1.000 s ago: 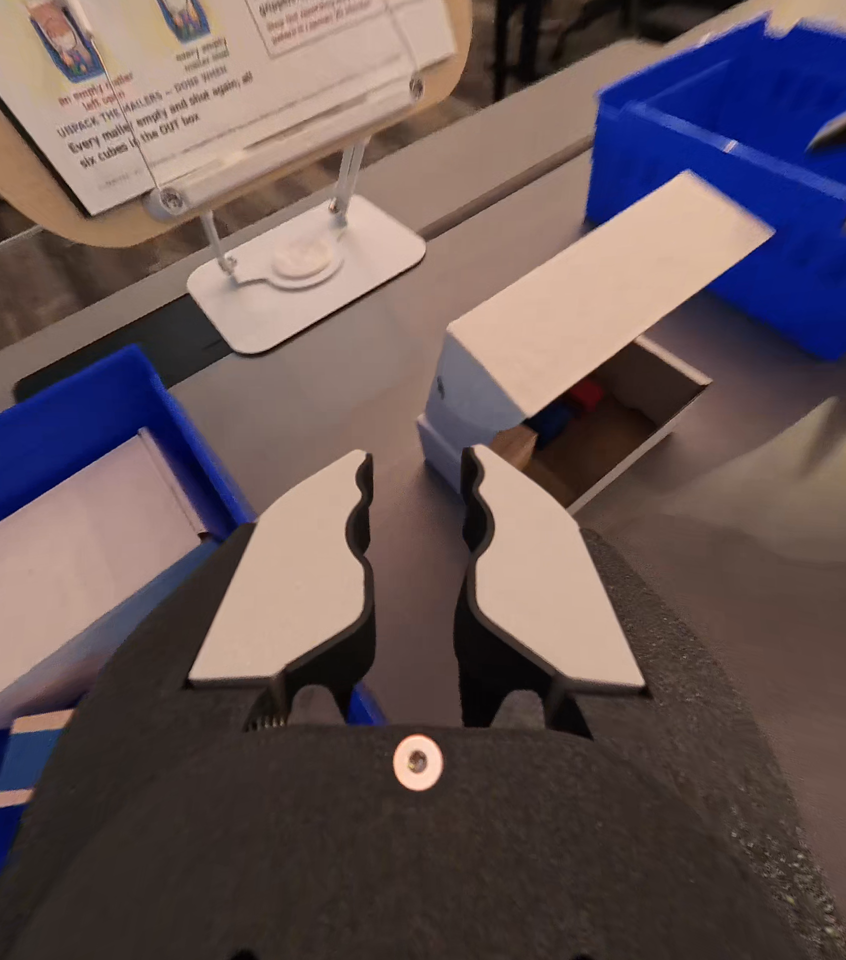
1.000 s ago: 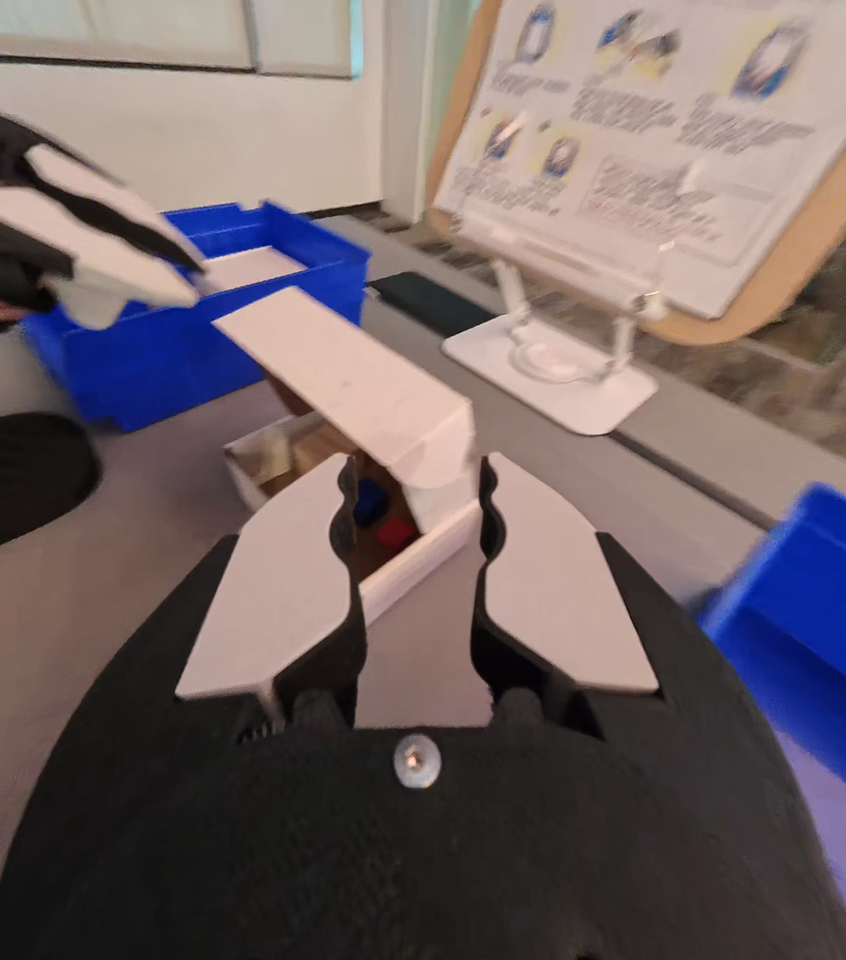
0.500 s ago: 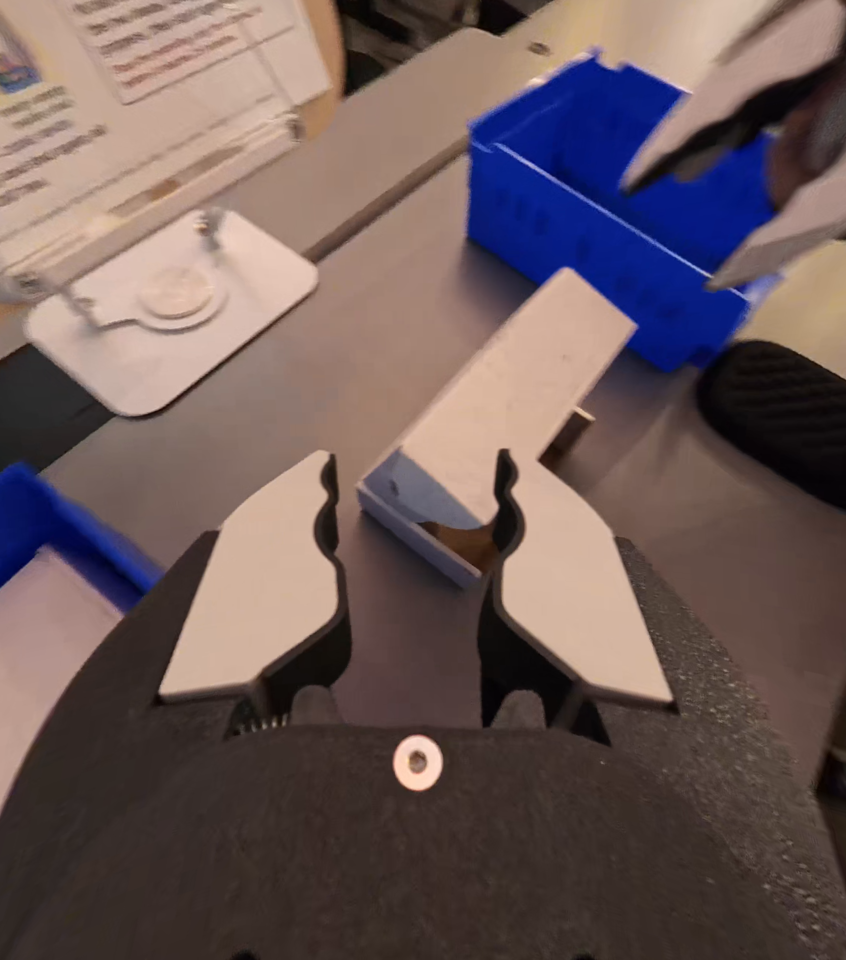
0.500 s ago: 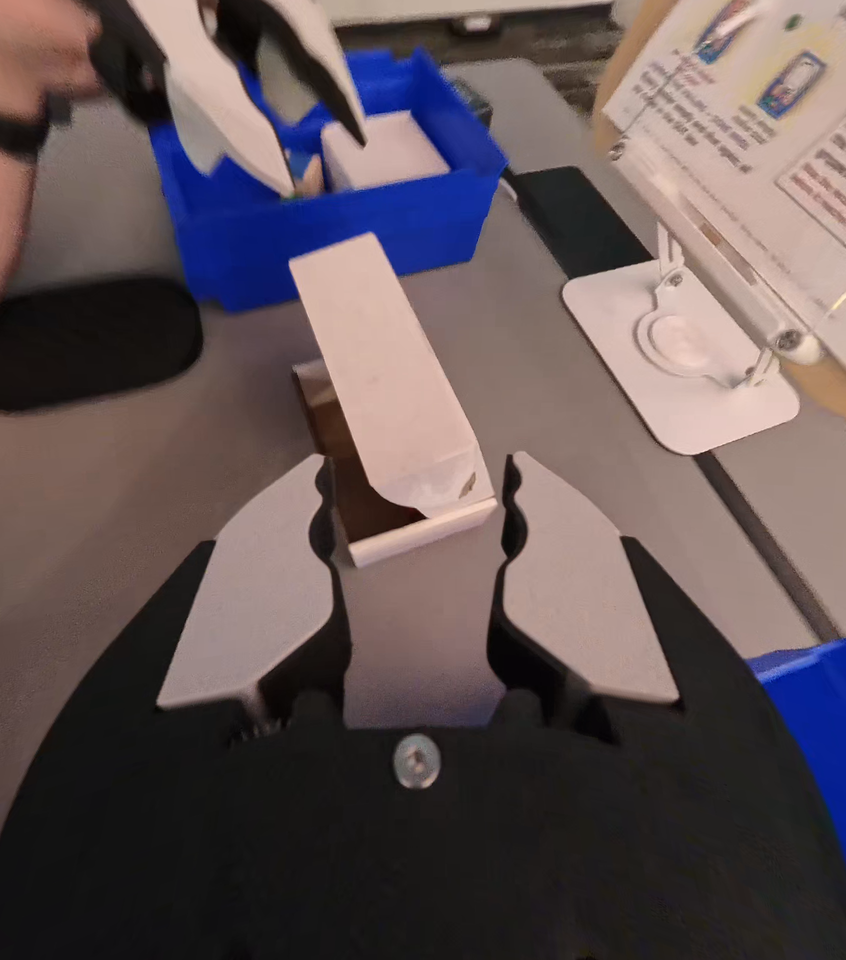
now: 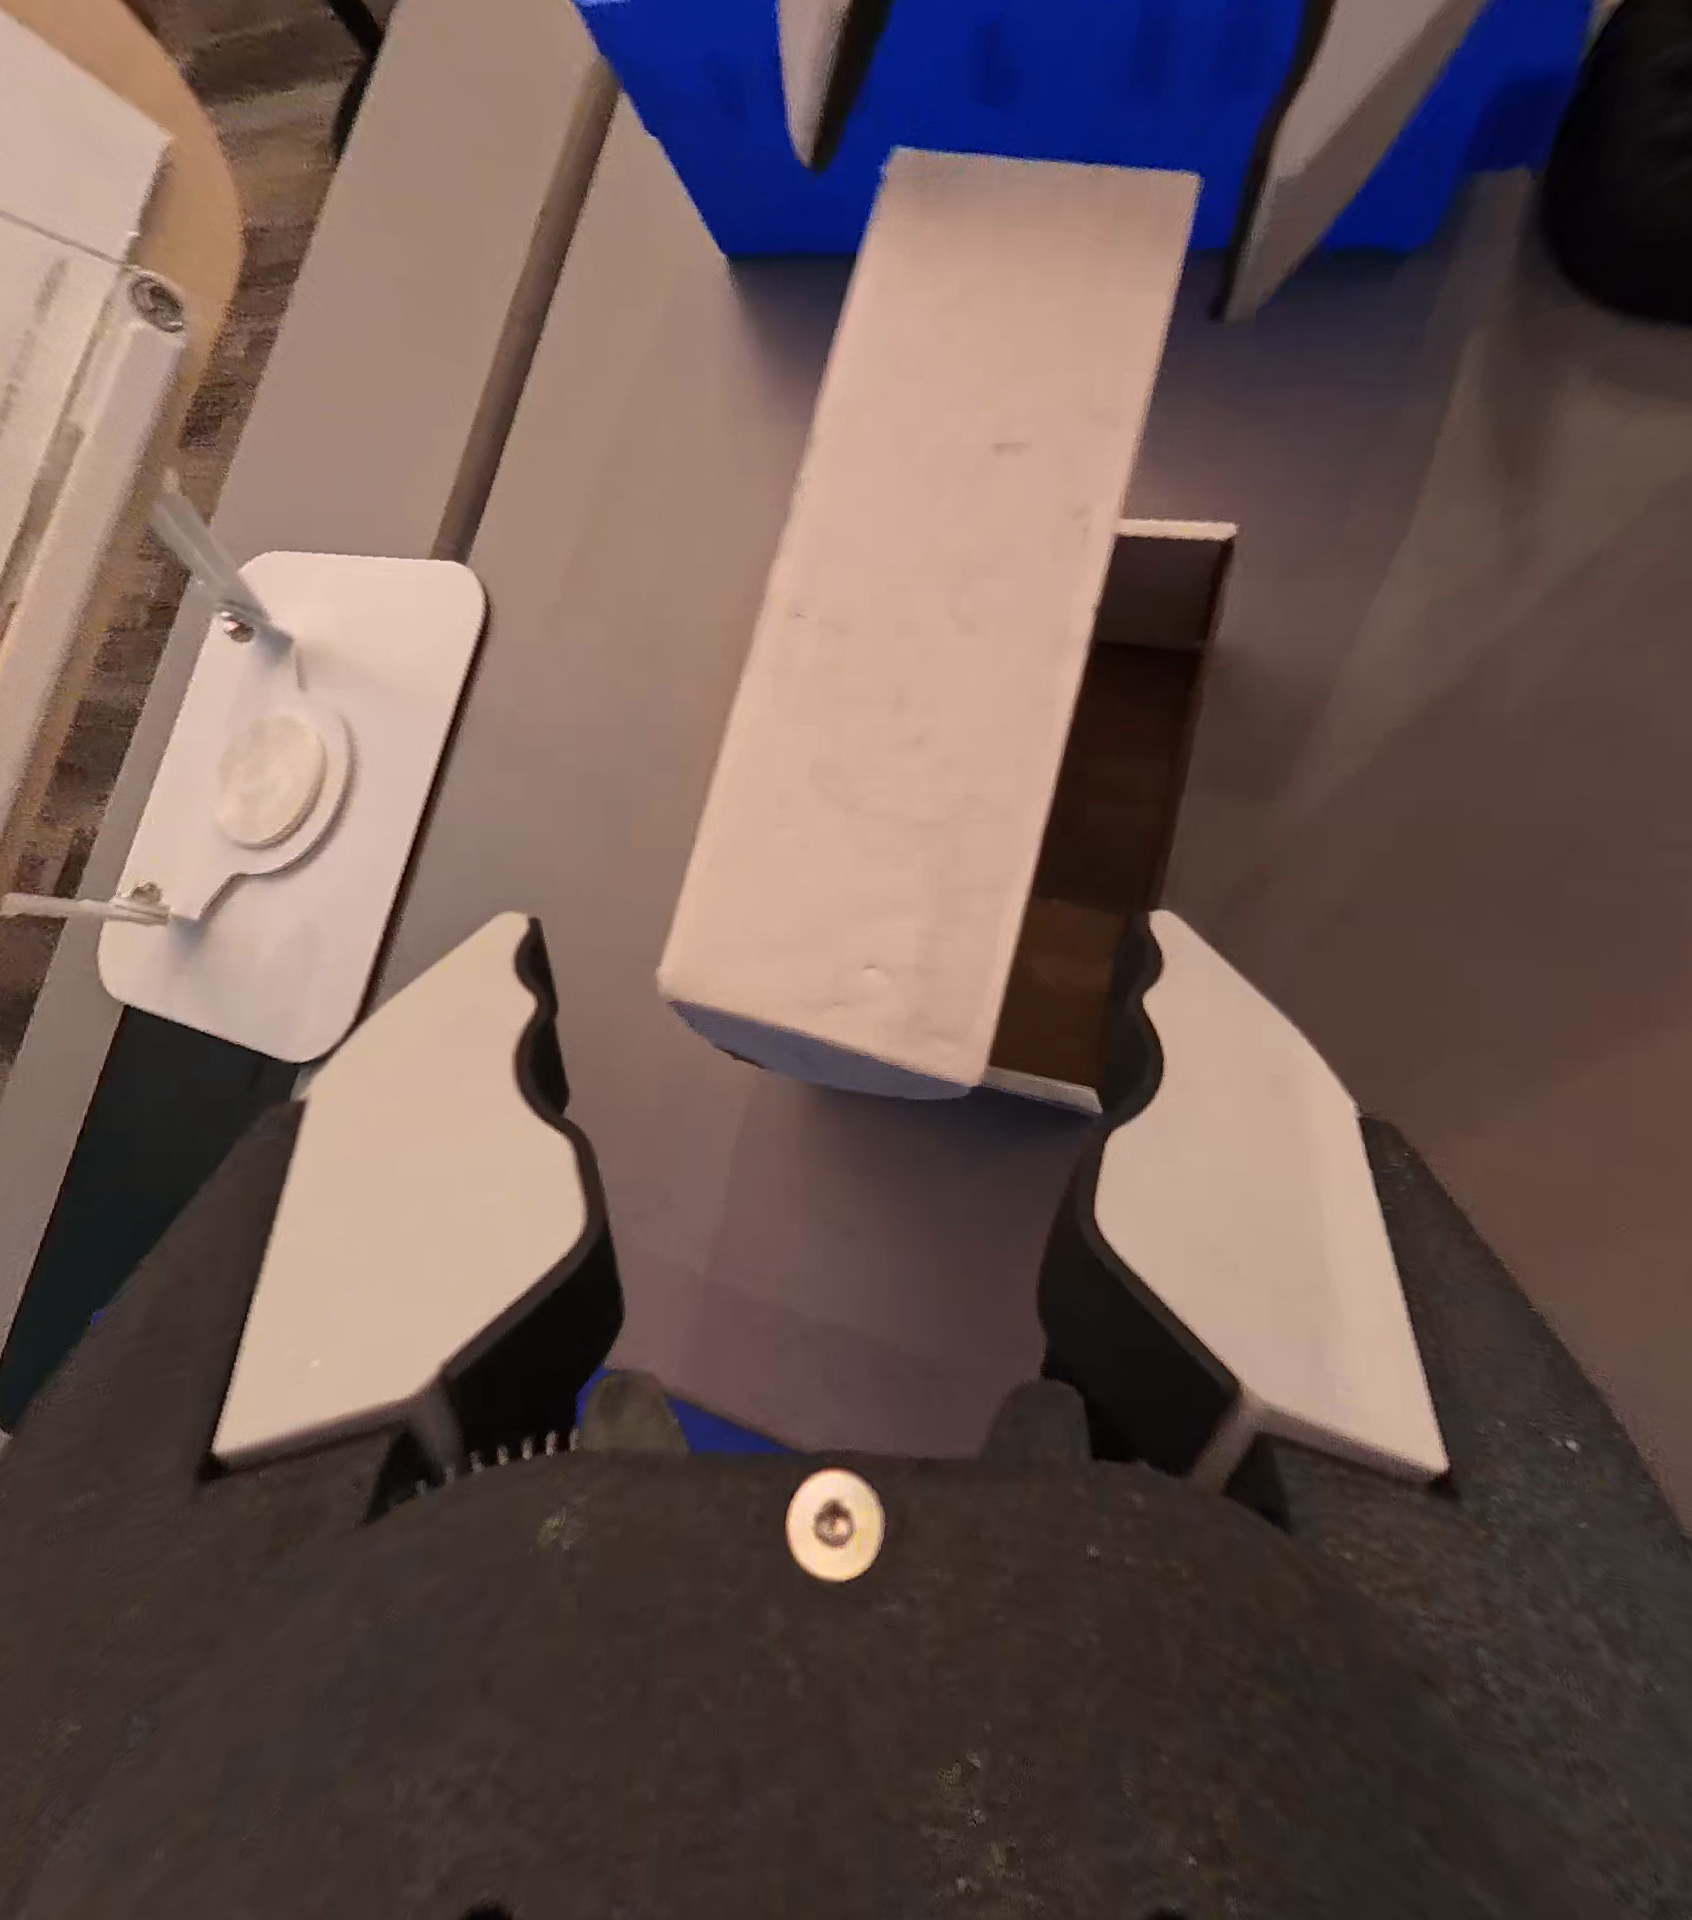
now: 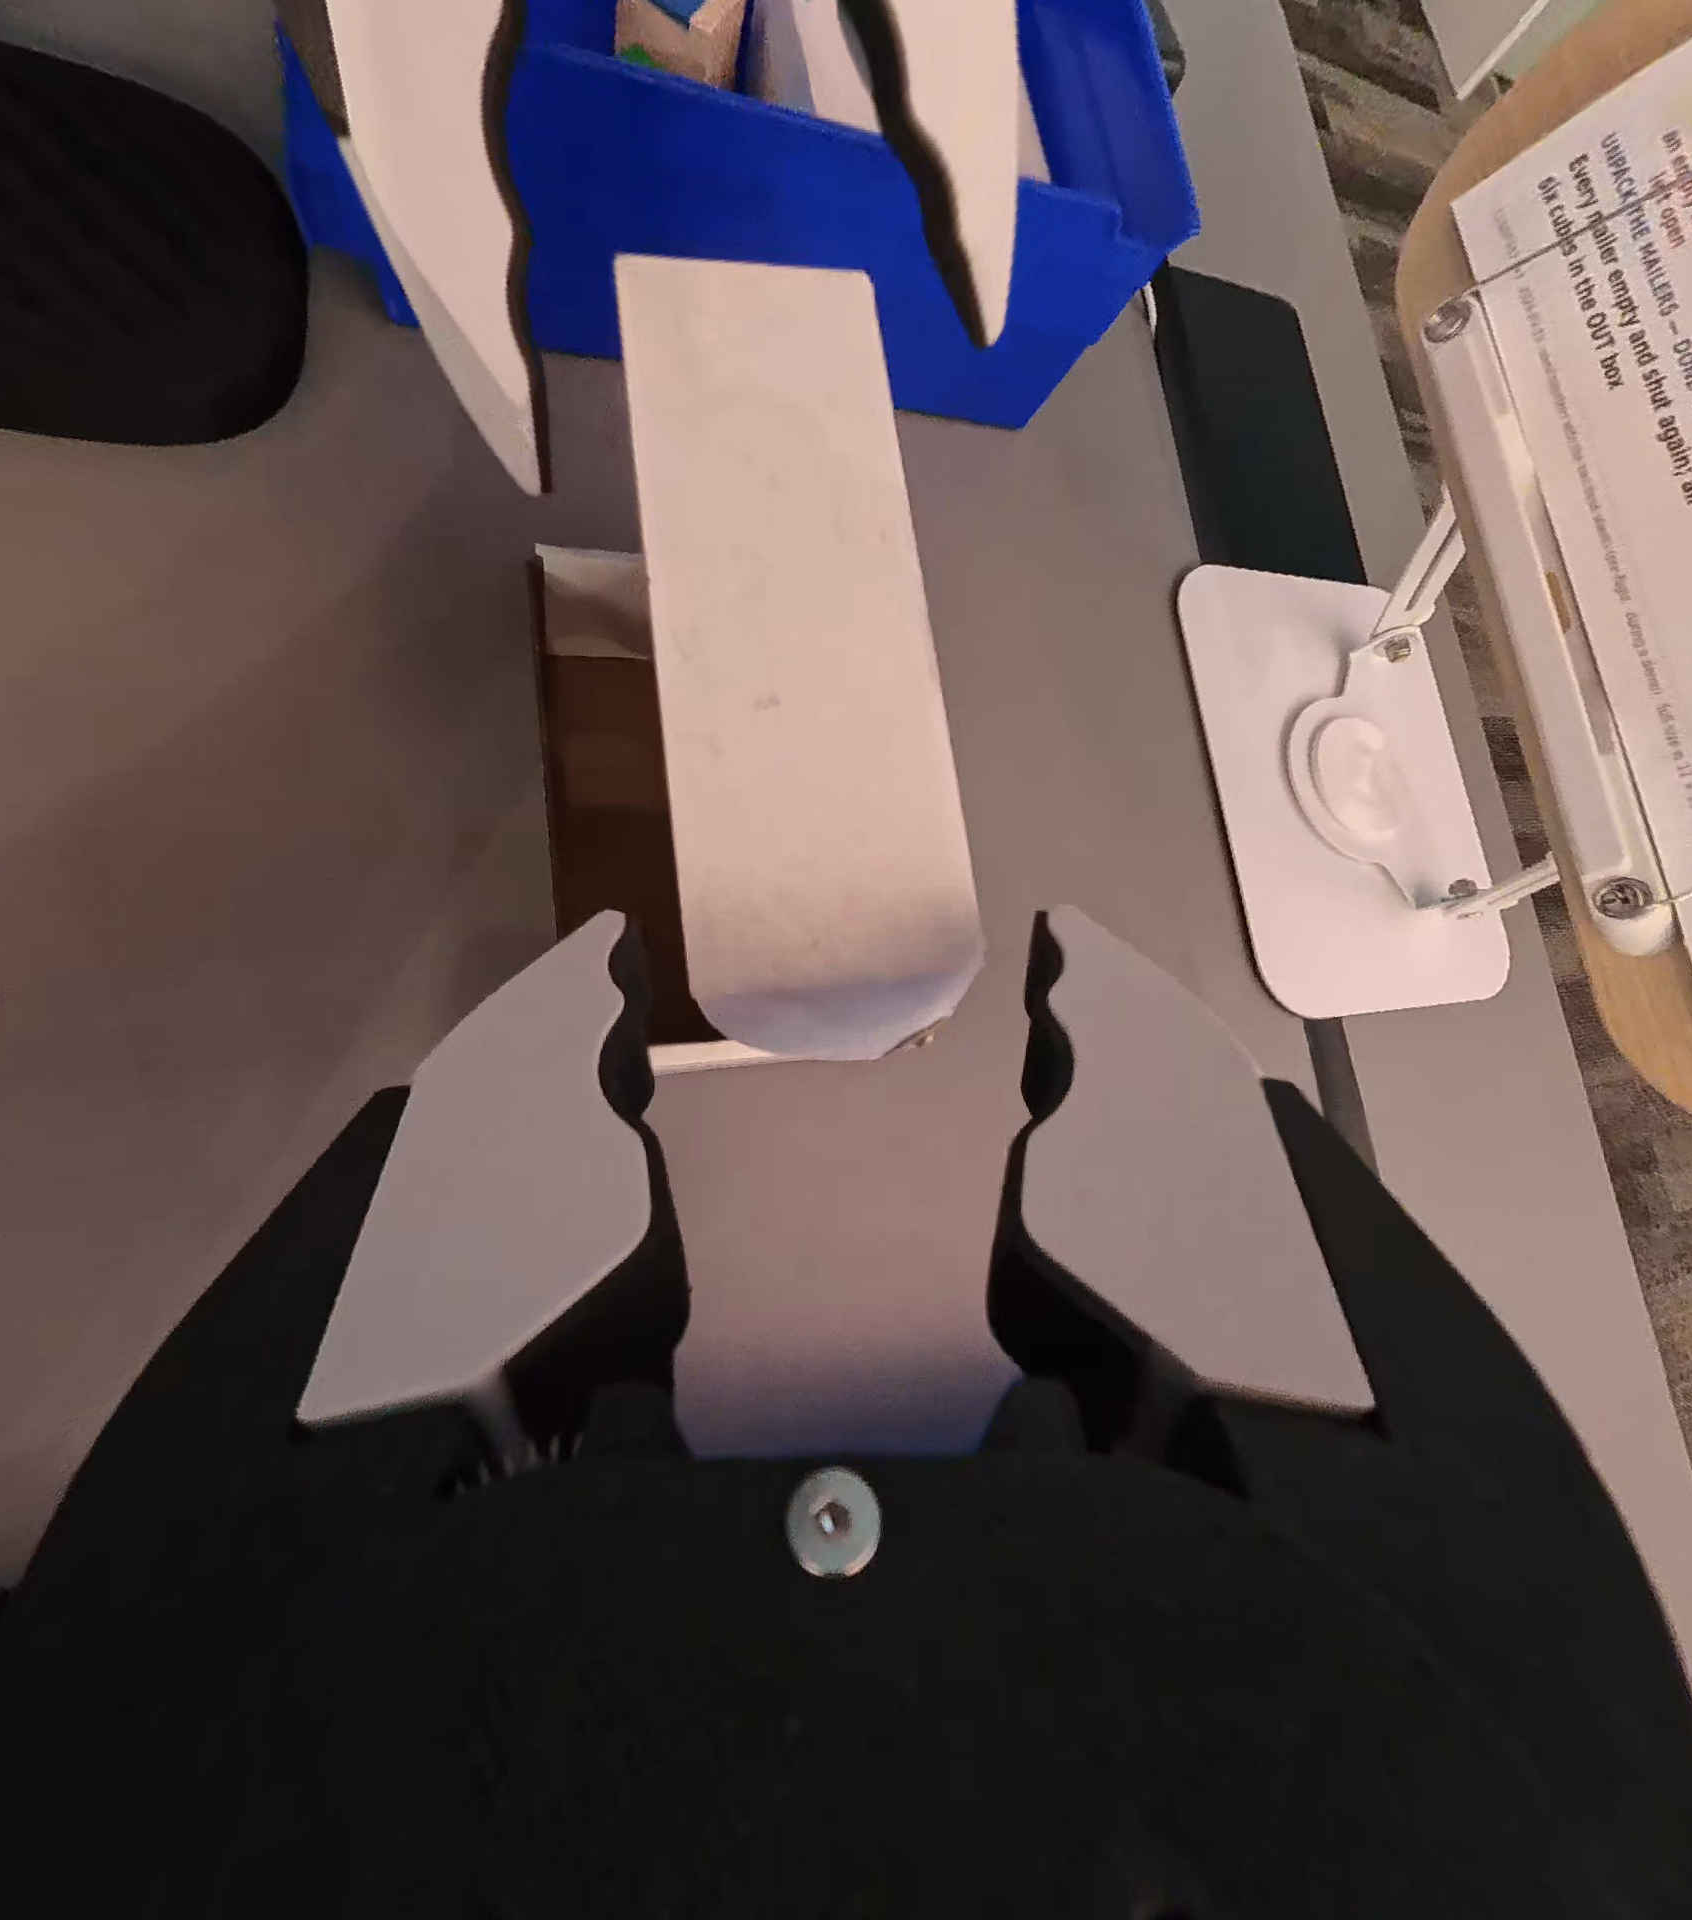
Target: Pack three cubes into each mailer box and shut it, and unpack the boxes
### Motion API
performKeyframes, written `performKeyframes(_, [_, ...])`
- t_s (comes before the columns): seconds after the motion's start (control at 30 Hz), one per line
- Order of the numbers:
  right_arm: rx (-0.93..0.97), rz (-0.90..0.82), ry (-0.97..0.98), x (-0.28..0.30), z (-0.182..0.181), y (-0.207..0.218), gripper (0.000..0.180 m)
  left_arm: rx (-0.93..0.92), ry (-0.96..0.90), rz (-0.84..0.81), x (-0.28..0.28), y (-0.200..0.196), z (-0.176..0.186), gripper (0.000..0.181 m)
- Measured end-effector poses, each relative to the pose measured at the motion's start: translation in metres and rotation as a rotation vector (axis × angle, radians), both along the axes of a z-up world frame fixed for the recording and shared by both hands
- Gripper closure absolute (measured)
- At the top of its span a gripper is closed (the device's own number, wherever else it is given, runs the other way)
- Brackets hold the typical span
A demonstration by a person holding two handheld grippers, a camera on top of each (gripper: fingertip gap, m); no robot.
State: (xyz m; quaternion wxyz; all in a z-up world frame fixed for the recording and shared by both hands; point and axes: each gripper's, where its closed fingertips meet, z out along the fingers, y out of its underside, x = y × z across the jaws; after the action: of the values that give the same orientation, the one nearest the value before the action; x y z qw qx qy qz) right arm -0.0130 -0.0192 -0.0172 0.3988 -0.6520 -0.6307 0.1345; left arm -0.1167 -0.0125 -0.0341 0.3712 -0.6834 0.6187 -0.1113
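Grey table [image 5: 1444, 727], mailer box [image 5: 925, 623] lid ajar

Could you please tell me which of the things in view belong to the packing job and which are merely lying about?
Belonging to the job:
white mailer box, lid raised
blue bin
cube in that bin
left gripper, jaws apart
right gripper, jaws apart

Merely lying about:
instruction sheet stand
black pad
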Motion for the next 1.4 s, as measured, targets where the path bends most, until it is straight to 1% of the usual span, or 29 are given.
performKeyframes(0.1, [0.007, -0.005, -0.032, -0.001, -0.003, -0.002, 0.113, 0.006, 0.008, -0.020, 0.003, -0.003, -0.004, 0.092])
performKeyframes(0.2, [0.007, -0.008, -0.060, -0.001, -0.006, -0.004, 0.119, 0.015, 0.015, -0.025, 0.002, -0.004, -0.005, 0.114])
performKeyframes(0.23, [0.006, -0.007, -0.075, -0.001, -0.007, -0.005, 0.121, 0.012, 0.024, -0.029, 0.001, -0.005, -0.006, 0.116])
performKeyframes(0.43, [-0.033, 0.008, -0.164, 0.000, -0.016, -0.021, 0.122, -0.032, 0.113, -0.064, -0.001, -0.022, -0.016, 0.115])
performKeyframes(0.6, [-0.069, 0.011, -0.249, 0.002, -0.026, -0.033, 0.121, -0.060, 0.194, -0.085, -0.002, -0.035, -0.026, 0.111])
performKeyframes(0.83, [-0.157, 0.017, -0.298, 0.004, -0.039, -0.044, 0.119, -0.109, 0.237, -0.100, -0.001, -0.046, -0.038, 0.104])
performKeyframes(0.93, [-0.143, 0.000, -0.269, 0.004, -0.035, -0.041, 0.119, -0.134, 0.236, -0.036, -0.010, -0.042, -0.036, 0.103])
performKeyframes(1.0, [-0.117, -0.028, -0.233, 0.006, -0.028, -0.038, 0.113, -0.131, 0.226, 0.047, -0.023, -0.037, -0.031, 0.092])
performKeyframes(1.07, [-0.097, -0.064, -0.198, 0.008, -0.022, -0.036, 0.110, -0.144, 0.166, 0.122, -0.036, -0.042, -0.029, 0.090])
performKeyframes(1.17, [-0.046, -0.142, -0.199, 0.014, -0.021, -0.036, 0.109, -0.065, 0.096, 0.251, -0.051, -0.048, -0.031, 0.095])
performKeyframes(1.23, [0.002, -0.205, -0.184, 0.020, -0.024, -0.038, 0.109, -0.014, 0.065, 0.314, -0.049, -0.054, -0.036, 0.102])
performKeyframes(1.3, [0.034, -0.250, -0.120, 0.023, -0.031, -0.046, 0.110, 0.035, 0.050, 0.357, -0.041, -0.060, -0.041, 0.110])
performKeyframes(1.4, [0.131, -0.357, -0.007, 0.026, -0.040, -0.049, 0.116, 0.143, 0.074, 0.430, -0.028, -0.054, -0.046, 0.118])
